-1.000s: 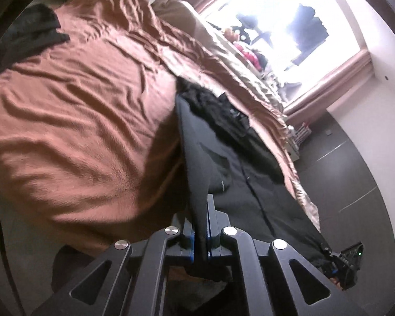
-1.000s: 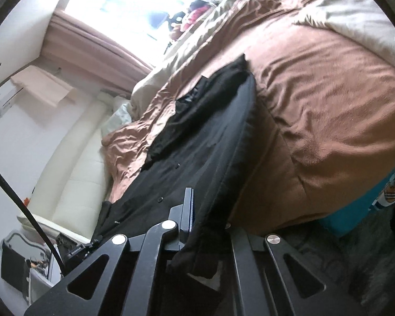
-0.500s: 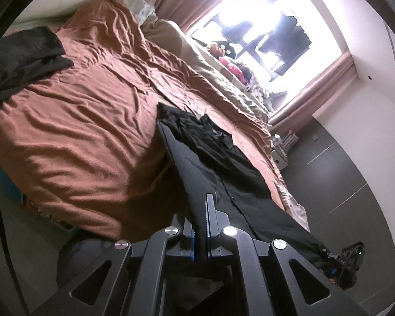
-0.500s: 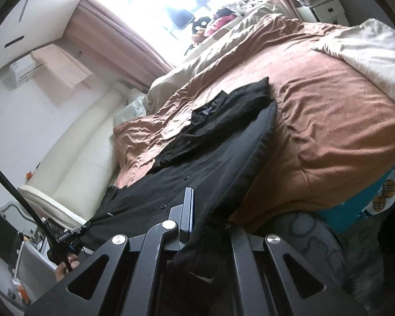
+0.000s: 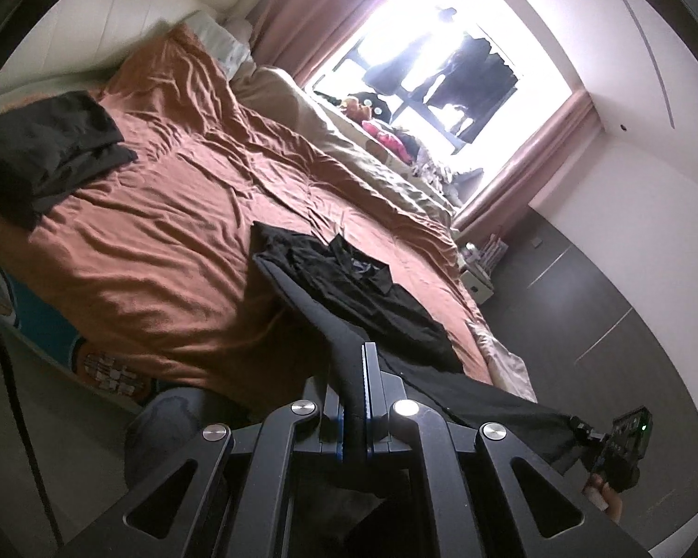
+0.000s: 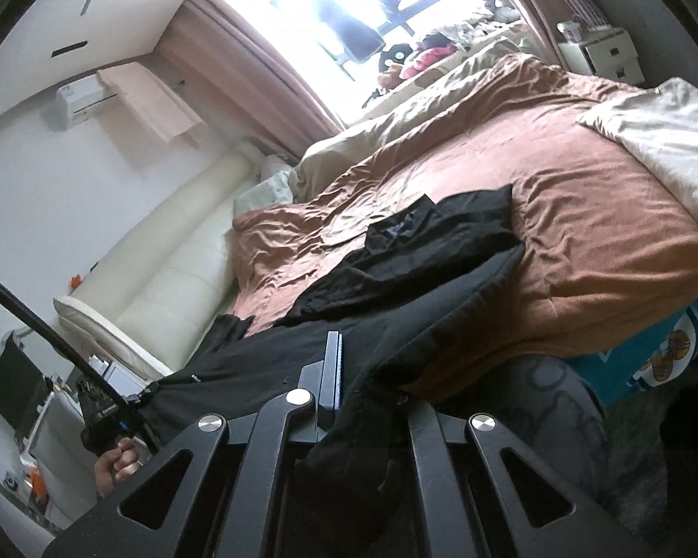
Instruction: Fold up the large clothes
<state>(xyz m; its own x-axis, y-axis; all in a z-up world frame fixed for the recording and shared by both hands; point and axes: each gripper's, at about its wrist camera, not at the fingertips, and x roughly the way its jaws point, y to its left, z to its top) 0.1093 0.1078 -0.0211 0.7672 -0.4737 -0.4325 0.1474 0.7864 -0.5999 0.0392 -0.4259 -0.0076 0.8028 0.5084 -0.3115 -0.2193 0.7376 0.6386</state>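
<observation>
Across the near edge of the bed (image 5: 172, 251), a black shirt (image 5: 349, 288) hangs stretched between the two grippers, its collar end lying on the rust-brown cover and its lower hem lifted off the mattress. The left gripper (image 5: 354, 400) has its fingers pressed together on one hem corner, the cloth rising out of the pinch as a taut ridge that runs away from the fingers toward the collar. The right gripper (image 6: 344, 386) pinches the other hem corner, with loose fabric draped over its right finger. The shirt's long axis runs straight ahead from both grippers, hem near, collar far, so a fold would likely carry the hem forward along that line onto the collar half. Neither hand is clearly nearer; they hold the hem roughly level, well apart across its width.

A dark folded pile (image 5: 46, 149) sits on the far left part of the bed, and a pale pillow (image 6: 665, 139) lies to the right.

Compared with a second ago, both cameras sit higher and farther back: more of the window (image 5: 446, 60) and walls shows, and the shirt looks more stretched out, with its collar half lying flatter on the cover.
</observation>
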